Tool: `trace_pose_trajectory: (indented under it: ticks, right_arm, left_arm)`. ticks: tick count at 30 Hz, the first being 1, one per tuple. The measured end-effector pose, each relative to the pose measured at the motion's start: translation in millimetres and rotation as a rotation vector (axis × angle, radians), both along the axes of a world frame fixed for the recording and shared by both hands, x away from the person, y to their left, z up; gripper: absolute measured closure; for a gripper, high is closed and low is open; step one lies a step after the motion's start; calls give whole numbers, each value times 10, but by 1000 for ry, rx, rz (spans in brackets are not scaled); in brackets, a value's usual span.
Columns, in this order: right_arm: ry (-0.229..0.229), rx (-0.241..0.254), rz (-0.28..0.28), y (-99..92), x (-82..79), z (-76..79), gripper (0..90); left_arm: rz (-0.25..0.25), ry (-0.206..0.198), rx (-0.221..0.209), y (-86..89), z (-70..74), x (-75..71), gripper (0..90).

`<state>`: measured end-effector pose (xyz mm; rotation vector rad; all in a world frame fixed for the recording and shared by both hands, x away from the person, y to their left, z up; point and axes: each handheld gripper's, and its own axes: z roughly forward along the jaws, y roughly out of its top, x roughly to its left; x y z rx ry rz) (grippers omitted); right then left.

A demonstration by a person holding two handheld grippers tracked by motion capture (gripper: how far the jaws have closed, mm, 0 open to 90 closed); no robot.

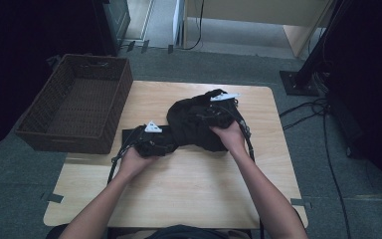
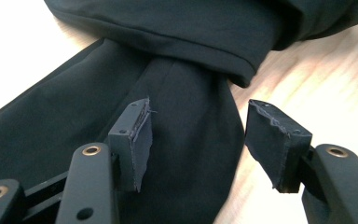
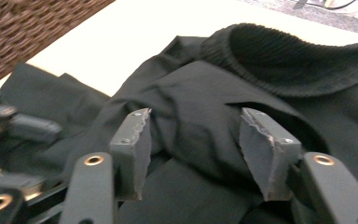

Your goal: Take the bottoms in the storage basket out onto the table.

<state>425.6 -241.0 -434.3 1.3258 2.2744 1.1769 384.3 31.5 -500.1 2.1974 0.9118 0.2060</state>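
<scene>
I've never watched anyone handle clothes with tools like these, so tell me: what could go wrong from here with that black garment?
1. Both the left gripper and the right gripper stand open over the black garment, pinching nothing, so the bunched folds may slump apart.
2. The cloth is layered and rumpled; closing now could catch several layers at once.
3. A cable trails beside the garment and might snag it.

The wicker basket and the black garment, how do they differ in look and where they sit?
The wicker basket is brown, woven and stiff, holding its box shape; the black garment is soft cloth, bunched in a heap. The wicker basket hangs over the table's left edge, away from both hands; the black garment lies mid-table, with the left tongs and right tongs open over it. Both rest on the table.
</scene>
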Motion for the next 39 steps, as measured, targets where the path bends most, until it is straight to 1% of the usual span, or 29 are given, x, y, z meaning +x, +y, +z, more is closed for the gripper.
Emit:
trace_pose_trajectory:
  ticks: [3,5,6,7,9,10,12,13,14,15,16,17,18,19,20,21,22,23,24,25,26,28,31,33,34,35,37,38,39]
  right_arm:
    - [-7,10,17,64,-178,-76,431]
    - [8,7,35,89,-191,-108,437]
    - [28,-14,38,150,-198,-193,436]
    - [28,-14,38,150,-198,-193,436]
    - [22,-60,41,211,-174,-291,427]
    - [27,-80,33,238,-160,-332,425]
    - [33,-95,24,287,-127,-398,425]
    - [36,-111,15,323,-75,-463,426]
    - [52,-117,9,339,-51,-494,428]
    - [52,-117,9,339,-51,-494,428]
    - [74,-127,10,356,4,-567,450]
    - [74,-127,10,356,4,-567,450]
    - [83,-125,5,362,26,-601,462]
    - [84,-115,8,360,45,-630,484]
    - [84,-102,4,358,58,-649,517]
    - [102,-85,1,364,68,-655,566]
    - [111,-91,9,366,86,-649,625]
    - [121,-98,19,365,111,-626,722]
    - [130,-96,22,364,128,-606,787]
    - [156,-81,20,344,196,-517,865]
    - [156,-81,20,344,196,-517,865]
    - [138,-78,12,317,259,-426,872]
    - [99,-87,-2,268,373,-247,873]
    - [69,-111,-11,203,473,-113,873]
    - [69,-111,-11,203,473,-113,873]
    - [62,-112,-20,178,497,-76,872]
    - [48,-116,-36,116,550,-30,872]
    - [40,-110,-66,56,605,-34,872]
    - [40,-110,-66,56,605,-34,872]
  left_arm:
    - [-12,10,20,-28,-38,40,407]
    - [-11,15,25,-48,-60,47,407]
    - [-12,-1,31,-54,-67,38,415]
    - [-12,-1,31,-54,-67,38,424]
    - [-10,-20,41,-57,-72,29,445]
    - [-13,-34,47,-53,-77,25,470]
    - [-21,-62,58,-42,-90,12,516]
    - [-26,-75,64,-32,-94,13,574]
    - [-19,-72,55,-14,-96,28,606]
    - [-19,-72,55,-14,-96,28,644]
    - [-16,-74,51,-10,-99,41,695]
    - [-16,-74,51,-10,-99,41,730]
    - [-19,-71,47,-10,-100,43,730]
    - [-21,-71,41,-11,-106,42,790]
    - [-29,-74,42,-14,-109,38,835]
    - [-33,-81,46,-19,-110,34,851]
    - [-37,-75,45,-19,-106,34,859]
    - [-39,-64,39,-15,-104,33,864]
    - [-44,-43,31,-11,-95,26,865]
    - [-52,-16,25,-3,-81,6,867]
    - [-60,-2,29,2,-69,-14,867]
    - [-80,18,34,33,-30,-95,867]
    - [-94,46,-1,154,28,-220,867]
    - [-96,70,-21,305,58,-334,867]
    - [-96,70,-21,305,58,-334,867]
    - [-89,81,-34,350,59,-377,867]
    - [-90,105,-39,426,44,-469,867]
    - [-94,114,-39,455,28,-517,866]
    - [-98,123,-34,475,17,-553,866]
